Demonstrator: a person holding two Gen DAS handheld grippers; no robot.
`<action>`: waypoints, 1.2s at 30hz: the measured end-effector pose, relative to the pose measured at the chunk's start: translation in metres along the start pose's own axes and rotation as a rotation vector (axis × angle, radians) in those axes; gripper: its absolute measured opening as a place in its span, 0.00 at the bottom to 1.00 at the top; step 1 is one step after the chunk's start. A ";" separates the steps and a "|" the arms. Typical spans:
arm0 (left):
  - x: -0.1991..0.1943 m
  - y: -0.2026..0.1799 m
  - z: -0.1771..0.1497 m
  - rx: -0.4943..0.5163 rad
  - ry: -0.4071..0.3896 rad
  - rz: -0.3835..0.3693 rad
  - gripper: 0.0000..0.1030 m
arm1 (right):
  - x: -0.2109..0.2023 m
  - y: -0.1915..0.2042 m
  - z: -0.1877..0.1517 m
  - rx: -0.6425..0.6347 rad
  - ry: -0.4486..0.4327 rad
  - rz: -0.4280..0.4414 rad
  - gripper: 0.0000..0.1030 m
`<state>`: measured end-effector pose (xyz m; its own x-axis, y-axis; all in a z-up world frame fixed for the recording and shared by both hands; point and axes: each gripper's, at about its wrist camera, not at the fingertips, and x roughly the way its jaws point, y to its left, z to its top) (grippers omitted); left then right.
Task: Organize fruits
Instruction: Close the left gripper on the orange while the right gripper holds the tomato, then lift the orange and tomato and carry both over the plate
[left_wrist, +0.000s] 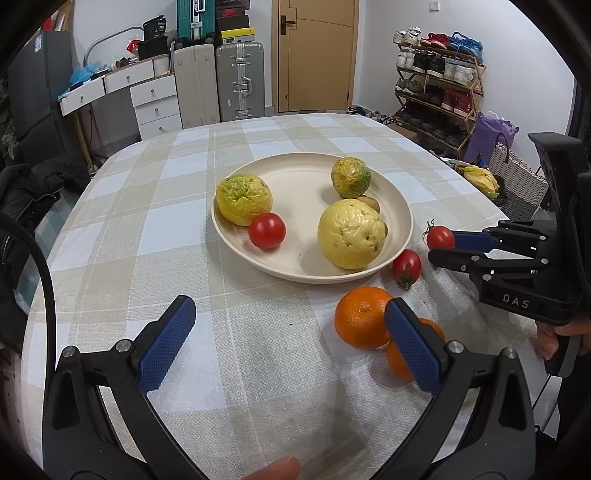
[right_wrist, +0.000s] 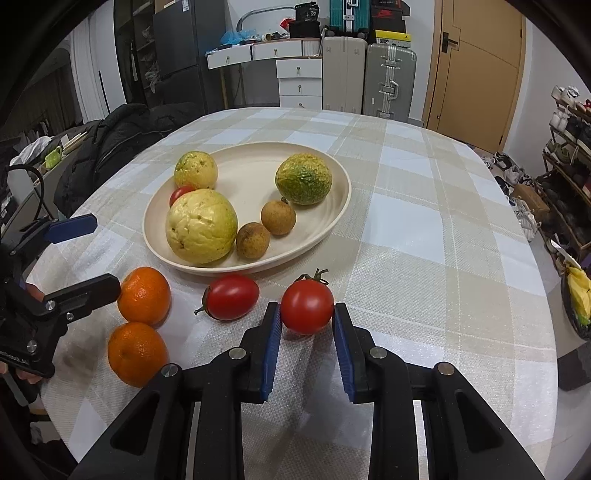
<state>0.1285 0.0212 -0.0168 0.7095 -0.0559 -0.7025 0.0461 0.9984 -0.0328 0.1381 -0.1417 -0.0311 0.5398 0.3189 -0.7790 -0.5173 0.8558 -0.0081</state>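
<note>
A cream plate (left_wrist: 400, 206) (right_wrist: 340, 177) holds three yellow-green guavas, one (right_wrist: 201, 226) large at the front, a red tomato (left_wrist: 266, 230) and two brown longans (right_wrist: 277, 217). My right gripper (right_wrist: 306, 317) is shut on a red tomato (right_wrist: 307, 306) (left_wrist: 440, 237), just off the plate's near rim. Another tomato (right_wrist: 231, 297) (left_wrist: 406, 267) lies on the cloth beside it. Two oranges (left_wrist: 361, 317) (right_wrist: 144, 295) sit near my left gripper (left_wrist: 291, 325), which is open and empty; its right finger (left_wrist: 413, 343) is in front of them.
The round table has a beige checked cloth (left_wrist: 177, 229). Beyond it stand suitcases (left_wrist: 240, 85), white drawers (left_wrist: 155, 99), a shoe rack (left_wrist: 439, 85) and a dark coat (right_wrist: 110, 147) on a chair at the table's left edge. Bananas (left_wrist: 480, 179) lie in a basket off the right edge.
</note>
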 end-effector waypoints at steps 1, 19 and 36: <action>0.000 -0.001 0.000 -0.003 0.001 -0.006 0.99 | -0.002 0.000 0.001 0.001 -0.007 0.000 0.28; 0.013 -0.010 -0.002 -0.019 0.037 -0.043 0.99 | -0.010 0.002 0.001 -0.014 -0.028 -0.009 0.28; 0.009 -0.019 -0.002 -0.020 0.058 -0.249 0.33 | -0.012 0.003 0.001 -0.021 -0.031 -0.016 0.28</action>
<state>0.1326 0.0015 -0.0242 0.6365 -0.3002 -0.7105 0.2001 0.9539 -0.2237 0.1303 -0.1423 -0.0211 0.5683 0.3183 -0.7587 -0.5225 0.8520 -0.0340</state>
